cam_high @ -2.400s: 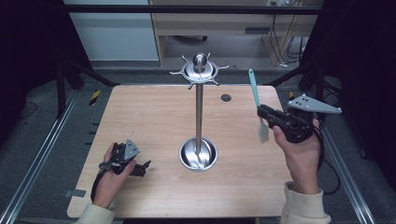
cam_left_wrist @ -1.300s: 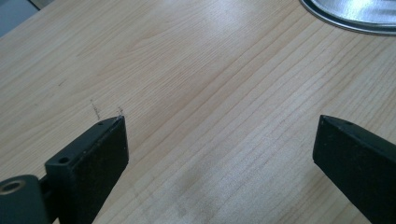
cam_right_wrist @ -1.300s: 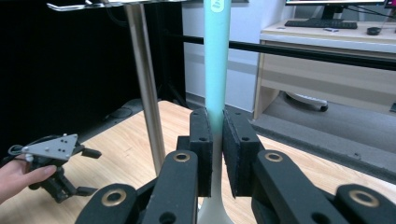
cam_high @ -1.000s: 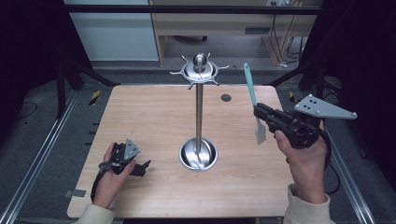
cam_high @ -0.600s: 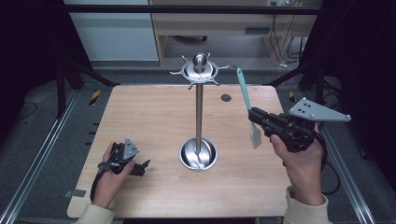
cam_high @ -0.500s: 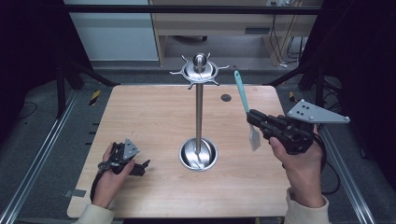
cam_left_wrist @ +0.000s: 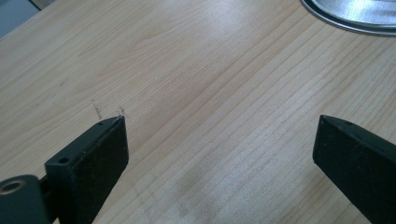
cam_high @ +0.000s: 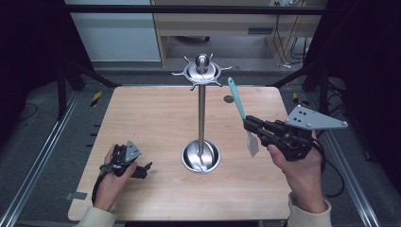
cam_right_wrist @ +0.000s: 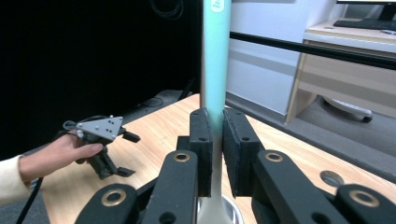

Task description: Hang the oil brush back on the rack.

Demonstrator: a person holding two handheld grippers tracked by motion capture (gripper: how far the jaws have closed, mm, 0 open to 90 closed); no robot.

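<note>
A spatula (cam_high: pixel 240 112) with a teal handle and a pale, flat blade is held above the right half of the bench (cam_high: pixel 156 113), clear of the wood. Its handle rises up and leans toward the far edge; the blade hangs below the grip. The right tongs (cam_high: pixel 248 123) pinch it where handle meets blade. In the right gripper view the two black jaws are pressed against either side of the handle (cam_right_wrist: pixel 214 60), which runs straight up out of the frame. The right hand (cam_high: pixel 299 165) carries these tongs from the near right corner, with the grey three-cornered plate (cam_high: pixel 313 118) on top.

A steel hanging stand (cam_high: pixel 202 113) is at the middle of the bench: a round dished base (cam_high: pixel 201 156), an upright pole, and a hooked crown with a ball at the top. The spatula is to the right of the pole, near it but apart.

The left tongs (cam_high: pixel 144 169) rest low by the near left corner, held in the left hand (cam_high: pixel 112 177). In the left gripper view the jaws are spread wide over bare wood with nothing between them; the rim of the stand's base (cam_left_wrist: pixel 355 18) shows at the upper right.

A small dark round disc (cam_high: pixel 229 99) lies near the far edge. The bench is light wood. Metal rails (cam_high: pixel 42 156) run along the floor on both sides; beyond the far edge are a pale cabinet (cam_high: pixel 113 33) and a wooden desk (cam_high: pixel 222 23) with hanging cables.
</note>
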